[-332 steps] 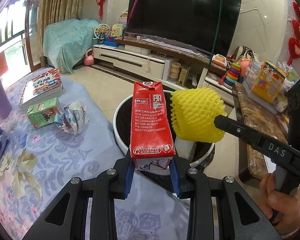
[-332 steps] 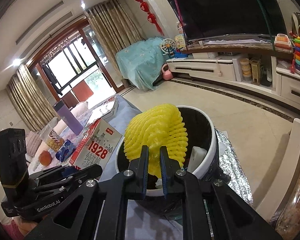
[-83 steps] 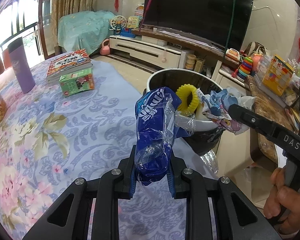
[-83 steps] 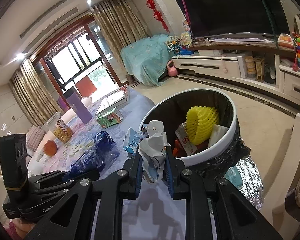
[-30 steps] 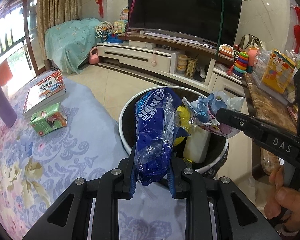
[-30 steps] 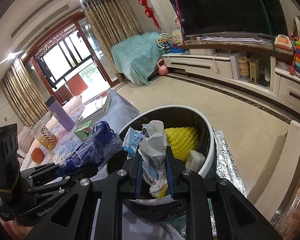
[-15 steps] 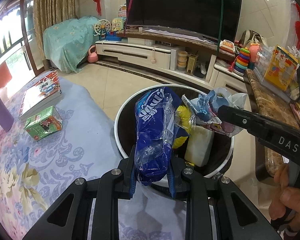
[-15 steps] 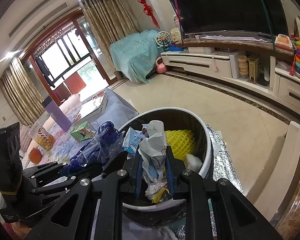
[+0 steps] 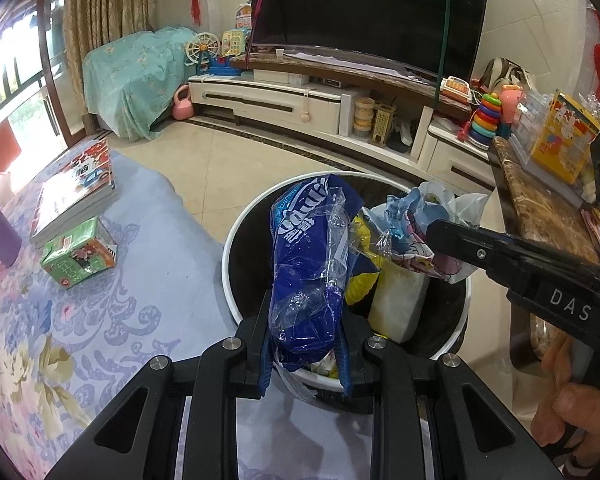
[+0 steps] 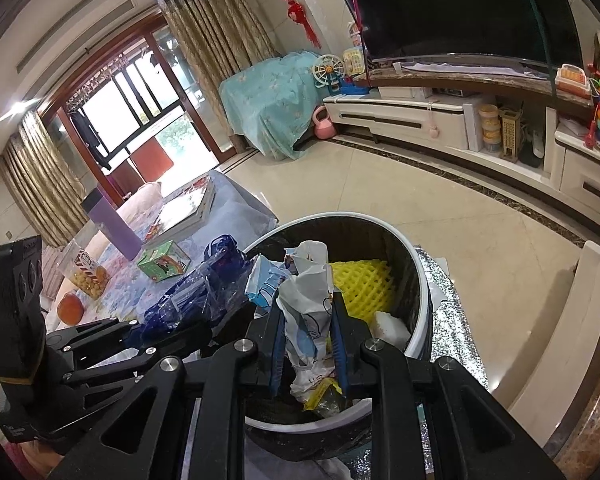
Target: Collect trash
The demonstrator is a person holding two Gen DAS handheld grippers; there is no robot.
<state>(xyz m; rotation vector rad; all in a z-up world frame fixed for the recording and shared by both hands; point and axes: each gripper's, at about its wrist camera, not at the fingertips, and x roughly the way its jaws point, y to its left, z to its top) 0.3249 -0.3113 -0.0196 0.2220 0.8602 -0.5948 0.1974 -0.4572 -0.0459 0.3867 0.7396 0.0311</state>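
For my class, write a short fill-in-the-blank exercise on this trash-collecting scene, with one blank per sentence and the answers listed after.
1. The left gripper is shut on a crumpled plastic bag whose colour is ____.
2. The right gripper holds a crumpled wrapper above the open ____.
3. Inside the bin, the foam net is coloured ____.
4. On the tablecloth, the green carton lies beside a stack of ____.

Missing words: blue; bin; yellow; books

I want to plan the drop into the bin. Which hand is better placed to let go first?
Probably the right: its gripper holds the crumpled wrapper well over the bin. The left gripper holds the blue bag at the near rim.
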